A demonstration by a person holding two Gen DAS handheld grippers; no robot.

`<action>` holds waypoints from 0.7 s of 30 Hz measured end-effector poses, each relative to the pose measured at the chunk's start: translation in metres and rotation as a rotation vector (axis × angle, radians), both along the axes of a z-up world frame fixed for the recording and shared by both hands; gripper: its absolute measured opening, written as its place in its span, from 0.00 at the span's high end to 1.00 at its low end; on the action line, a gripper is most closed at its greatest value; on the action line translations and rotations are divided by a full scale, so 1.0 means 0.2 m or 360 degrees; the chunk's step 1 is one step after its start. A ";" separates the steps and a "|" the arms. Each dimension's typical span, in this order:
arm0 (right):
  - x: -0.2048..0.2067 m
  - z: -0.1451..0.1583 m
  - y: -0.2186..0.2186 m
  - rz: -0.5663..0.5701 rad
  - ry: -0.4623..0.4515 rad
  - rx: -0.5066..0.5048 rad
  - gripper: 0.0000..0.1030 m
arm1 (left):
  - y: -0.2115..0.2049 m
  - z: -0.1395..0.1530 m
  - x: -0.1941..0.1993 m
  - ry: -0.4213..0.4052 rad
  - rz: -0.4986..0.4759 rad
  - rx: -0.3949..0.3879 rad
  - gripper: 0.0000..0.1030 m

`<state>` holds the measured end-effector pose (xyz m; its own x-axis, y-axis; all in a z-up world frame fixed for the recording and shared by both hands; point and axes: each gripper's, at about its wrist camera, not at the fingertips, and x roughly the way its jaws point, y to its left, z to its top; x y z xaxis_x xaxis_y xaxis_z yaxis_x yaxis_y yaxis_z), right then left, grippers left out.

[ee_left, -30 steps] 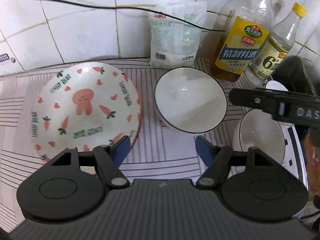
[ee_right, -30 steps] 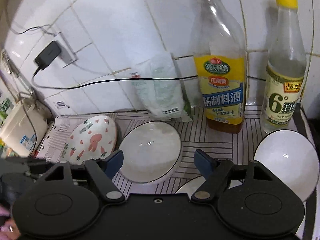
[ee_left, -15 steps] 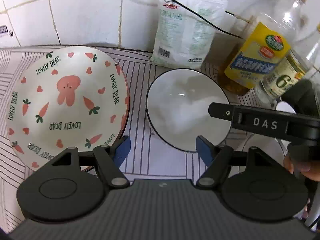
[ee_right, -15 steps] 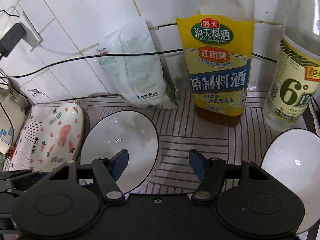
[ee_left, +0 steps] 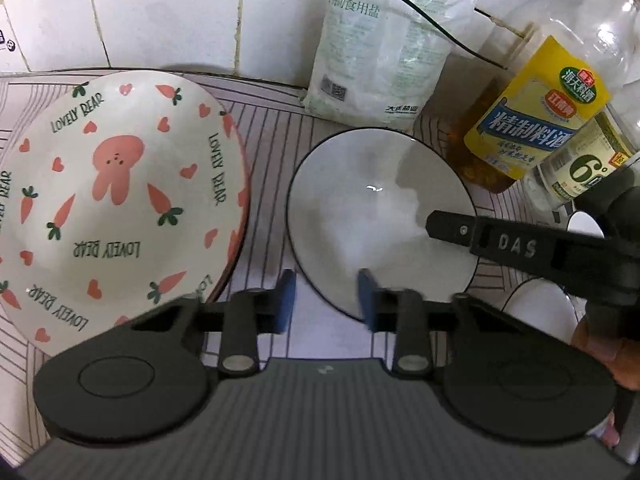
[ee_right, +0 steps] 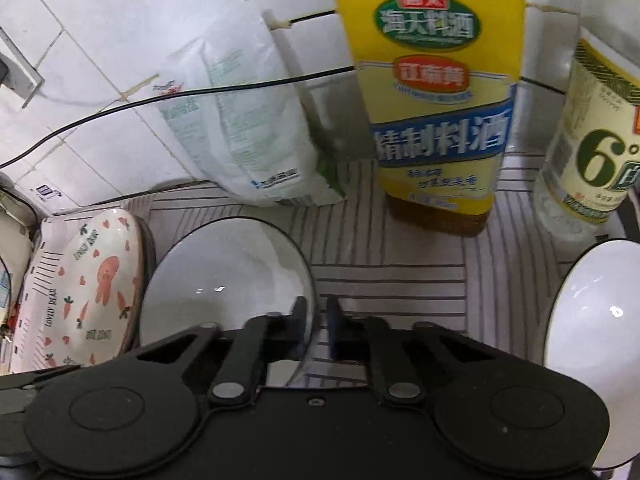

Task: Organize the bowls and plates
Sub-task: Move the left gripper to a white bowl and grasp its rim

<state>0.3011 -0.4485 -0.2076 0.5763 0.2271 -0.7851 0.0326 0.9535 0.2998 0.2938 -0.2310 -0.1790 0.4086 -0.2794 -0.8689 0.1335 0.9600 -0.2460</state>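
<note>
While both grippers worked at the same black-rimmed white bowl (ee_left: 380, 216), which sat mid-worktop in front of the salt bag (ee_left: 388, 44) and beside the carrot-print plate (ee_left: 116, 200), we judged the step in hand to be gripping that bowl for stacking. Our right gripper (ee_right: 318, 324) had its fingers narrowed to a slim gap astride the bowl's right rim, one pad inside and one outside; we could not tell whether they already pinched it. Our left gripper (ee_left: 326, 300) held its fingers at a middling width over the near rim, holding nothing. A second white bowl (ee_right: 600, 320) waited toward the worktop's right edge, near the cooking wine bottle (ee_right: 436, 128) and the vinegar bottle (ee_right: 596, 152). Next, we judged, the right fingers would need to finish closing on the rim before any lift toward that second bowl.
</note>
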 end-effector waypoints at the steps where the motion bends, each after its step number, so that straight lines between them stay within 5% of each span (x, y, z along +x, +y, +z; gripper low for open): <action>1: 0.00 0.01 0.02 0.0004 -0.0004 -0.0026 0.91 | 0.00 0.00 0.01 0.0001 0.0015 0.0002 0.76; 21: -0.12 0.09 0.11 0.0059 -0.0100 -0.0145 0.90 | 0.07 0.04 -0.07 0.0050 -0.0028 0.0005 0.82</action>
